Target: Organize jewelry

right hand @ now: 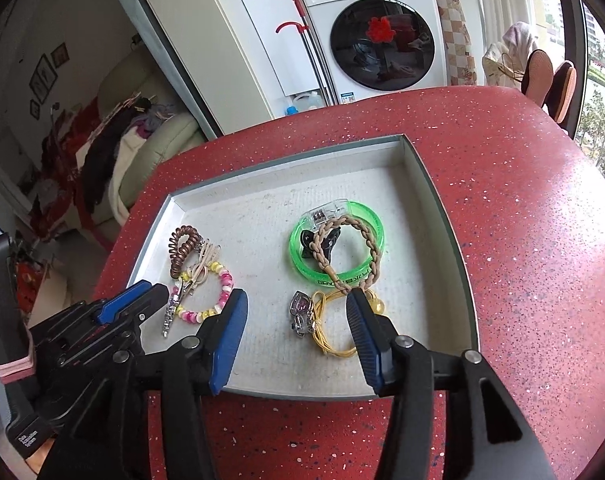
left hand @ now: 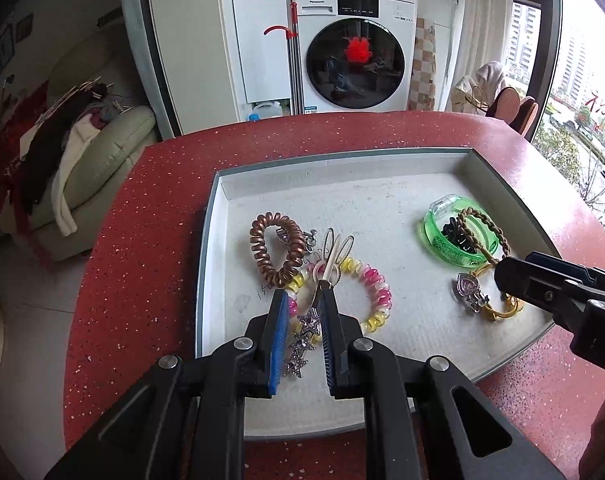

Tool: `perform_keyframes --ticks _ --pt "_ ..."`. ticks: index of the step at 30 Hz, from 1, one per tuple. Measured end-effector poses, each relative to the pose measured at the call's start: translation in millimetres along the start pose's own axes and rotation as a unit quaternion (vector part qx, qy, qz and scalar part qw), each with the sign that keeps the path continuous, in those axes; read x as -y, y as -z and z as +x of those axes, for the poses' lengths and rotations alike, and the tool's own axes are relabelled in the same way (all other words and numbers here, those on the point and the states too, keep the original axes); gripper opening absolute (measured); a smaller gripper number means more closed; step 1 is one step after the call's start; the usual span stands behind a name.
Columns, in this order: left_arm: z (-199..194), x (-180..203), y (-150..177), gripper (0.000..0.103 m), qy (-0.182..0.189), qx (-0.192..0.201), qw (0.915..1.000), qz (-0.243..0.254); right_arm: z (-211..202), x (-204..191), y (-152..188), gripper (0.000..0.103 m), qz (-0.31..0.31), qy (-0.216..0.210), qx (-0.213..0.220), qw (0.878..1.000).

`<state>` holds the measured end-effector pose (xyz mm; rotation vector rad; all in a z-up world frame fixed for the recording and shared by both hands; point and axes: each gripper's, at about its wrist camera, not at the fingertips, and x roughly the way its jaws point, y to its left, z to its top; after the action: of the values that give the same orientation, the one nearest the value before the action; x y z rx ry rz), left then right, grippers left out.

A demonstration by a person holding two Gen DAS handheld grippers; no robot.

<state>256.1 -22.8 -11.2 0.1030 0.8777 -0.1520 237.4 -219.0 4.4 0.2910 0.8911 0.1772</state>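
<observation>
A shallow white tray (left hand: 294,178) (right hand: 430,200) lies on the red table and holds the jewelry. On its left are a brown spiral hair tie (left hand: 276,248) (right hand: 182,246), a pink-and-yellow bead bracelet (left hand: 372,286) (right hand: 222,296), a cream hair clip (left hand: 336,254) and a silver star clip (left hand: 302,334) (right hand: 169,316). My left gripper (left hand: 304,300) (right hand: 158,286) is open over the star clip. On the right are a green bangle (left hand: 454,236) (right hand: 338,244), a braided tie (right hand: 354,252), a heart charm (left hand: 468,286) (right hand: 302,314) and a yellow cord (right hand: 330,332). My right gripper (right hand: 298,302) (left hand: 514,276) is open above them.
The red speckled table (left hand: 150,240) (right hand: 522,220) surrounds the tray. A washing machine (left hand: 354,48) stands behind the table. A sofa with clothes (left hand: 82,152) is at the left. A window is at the right.
</observation>
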Motion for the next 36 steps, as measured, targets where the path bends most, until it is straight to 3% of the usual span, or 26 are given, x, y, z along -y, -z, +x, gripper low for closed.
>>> perform_keyframes --ticks 12,13,14,16,21,23,28,32,36 --pt "-17 -4 1 0.036 -0.006 0.012 0.9999 -0.008 -15 4 4 0.056 -0.002 0.018 0.006 1.000" --pt "-18 -4 0 0.061 -0.007 0.013 0.9998 -0.010 -16 3 5 0.056 -0.004 0.020 0.007 1.000" --pt "-21 -5 1 0.103 -0.011 0.016 0.9997 -0.013 -18 3 5 0.056 -0.006 0.021 0.009 1.000" --pt "-30 -7 3 0.103 -0.027 0.041 0.9986 -0.018 -22 0 6 0.059 -0.011 0.024 0.015 1.000" --pt "-37 -10 6 0.103 -0.022 0.036 0.9989 -0.021 -36 -7 13 0.066 -0.029 0.039 0.041 0.998" --pt "-40 -10 9 0.103 -0.023 0.036 0.9988 -0.025 -42 -10 18 0.080 -0.039 0.046 0.055 0.997" --pt "-51 -10 19 0.103 -0.026 0.039 0.9983 -0.034 -57 -14 31 0.082 -0.052 0.056 0.087 0.993" --pt "-60 -11 29 0.103 -0.031 0.046 0.9976 -0.042 -67 -18 42 0.103 -0.062 0.065 0.116 0.989" --pt "-70 -8 38 0.103 -0.043 0.060 0.9963 -0.044 -76 -22 51 0.103 -0.072 0.070 0.138 0.985"
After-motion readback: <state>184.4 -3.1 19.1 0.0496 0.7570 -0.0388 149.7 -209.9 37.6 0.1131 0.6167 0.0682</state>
